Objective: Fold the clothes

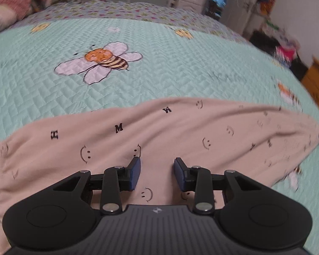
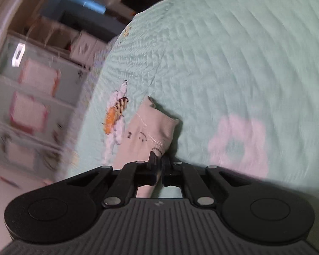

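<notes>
Step in hand, as judged: gathering one end of the garment for a first fold. A pale pink knit garment printed with black letters and smiley faces (image 1: 159, 140) lay stretched across the near part of a bed with a mint-green quilted bee-pattern cover (image 1: 159, 42). Right claw (image 2: 159, 163) was clamped together on a stitched hem corner of the garment, that corner lifted and bunched off the cover. Left claw (image 1: 157, 174) hovered over the cloth's middle, angled downward, its blue pads (image 1: 136, 174) apart, nothing gripped. Next move likely called for the left claw to pinch an edge, so both ends carry over evenly. Right wrist view blurred.
</notes>
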`<state>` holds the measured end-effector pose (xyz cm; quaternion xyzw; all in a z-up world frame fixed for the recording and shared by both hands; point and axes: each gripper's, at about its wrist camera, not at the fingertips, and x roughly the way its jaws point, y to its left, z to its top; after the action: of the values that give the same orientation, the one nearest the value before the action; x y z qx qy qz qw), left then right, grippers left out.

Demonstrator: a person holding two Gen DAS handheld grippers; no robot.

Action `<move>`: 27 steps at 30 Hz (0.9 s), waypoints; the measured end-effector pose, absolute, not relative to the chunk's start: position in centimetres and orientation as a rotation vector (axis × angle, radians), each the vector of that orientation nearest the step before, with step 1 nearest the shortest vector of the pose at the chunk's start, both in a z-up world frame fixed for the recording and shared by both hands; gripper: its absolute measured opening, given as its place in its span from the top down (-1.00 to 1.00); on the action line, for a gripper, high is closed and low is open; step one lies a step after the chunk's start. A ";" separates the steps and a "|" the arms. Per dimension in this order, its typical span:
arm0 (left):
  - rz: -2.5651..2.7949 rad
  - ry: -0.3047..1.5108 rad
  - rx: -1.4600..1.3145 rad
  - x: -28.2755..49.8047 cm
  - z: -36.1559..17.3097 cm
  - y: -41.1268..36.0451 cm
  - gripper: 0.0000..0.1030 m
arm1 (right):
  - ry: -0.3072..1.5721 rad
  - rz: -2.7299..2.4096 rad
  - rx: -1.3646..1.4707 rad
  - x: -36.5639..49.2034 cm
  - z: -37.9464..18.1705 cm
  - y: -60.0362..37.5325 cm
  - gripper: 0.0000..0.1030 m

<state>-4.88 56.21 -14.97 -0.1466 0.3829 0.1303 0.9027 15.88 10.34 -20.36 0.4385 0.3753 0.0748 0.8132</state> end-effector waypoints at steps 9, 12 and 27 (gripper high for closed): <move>0.255 0.788 -0.306 -5.0 -14.7 56.7 0.28 | 0.773 0.094 1.019 14.7 -19.5 8.9 0.56; 0.263 0.759 -0.376 -6.0 -13.8 57.6 0.28 | 0.766 0.085 0.921 11.7 -17.5 10.7 0.47; 0.227 0.795 -0.415 -7.3 -15.0 59.0 0.22 | 1.072 0.508 0.863 6.7 -18.4 33.6 0.07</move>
<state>-7.31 59.01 -15.01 -0.2002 0.3836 0.1096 0.8948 6.68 33.56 -18.43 0.3940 0.4892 0.2319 0.7427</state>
